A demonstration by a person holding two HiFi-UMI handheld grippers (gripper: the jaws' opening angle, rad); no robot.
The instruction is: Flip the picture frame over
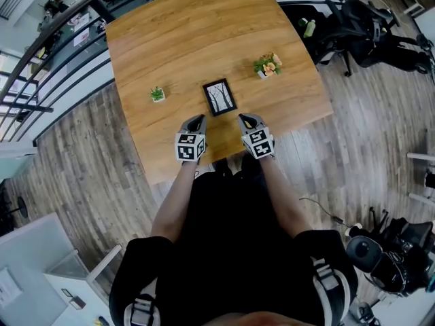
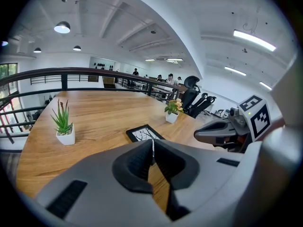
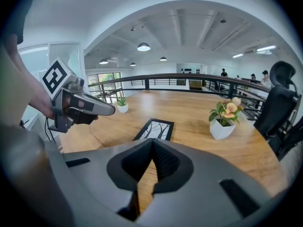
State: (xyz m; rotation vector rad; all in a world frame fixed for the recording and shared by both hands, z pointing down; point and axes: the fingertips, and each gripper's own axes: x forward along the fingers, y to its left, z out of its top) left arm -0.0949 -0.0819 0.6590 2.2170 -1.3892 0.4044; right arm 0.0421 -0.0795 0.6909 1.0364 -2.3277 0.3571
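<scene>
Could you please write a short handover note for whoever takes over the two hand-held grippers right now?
Left hand-held gripper: shut, empty, short of the frame's near left corner.
Right hand-held gripper: shut, empty, short of the frame's near right corner.
Black rectangular picture frame: lies flat on the light wooden table, tree picture facing up, between the small green plant in a white pot and the flowering plant in a white pot.
Done: nothing yet; neither gripper touches the frame.
Left: grip an edge and turn the frame face down.

Wooden table [image 1: 204, 39], grey plank floor [image 1: 81, 182], black railing [image 2: 62, 82] (curved), office chairs [image 1: 367, 26], ceiling lamps [image 2: 62, 28]
</scene>
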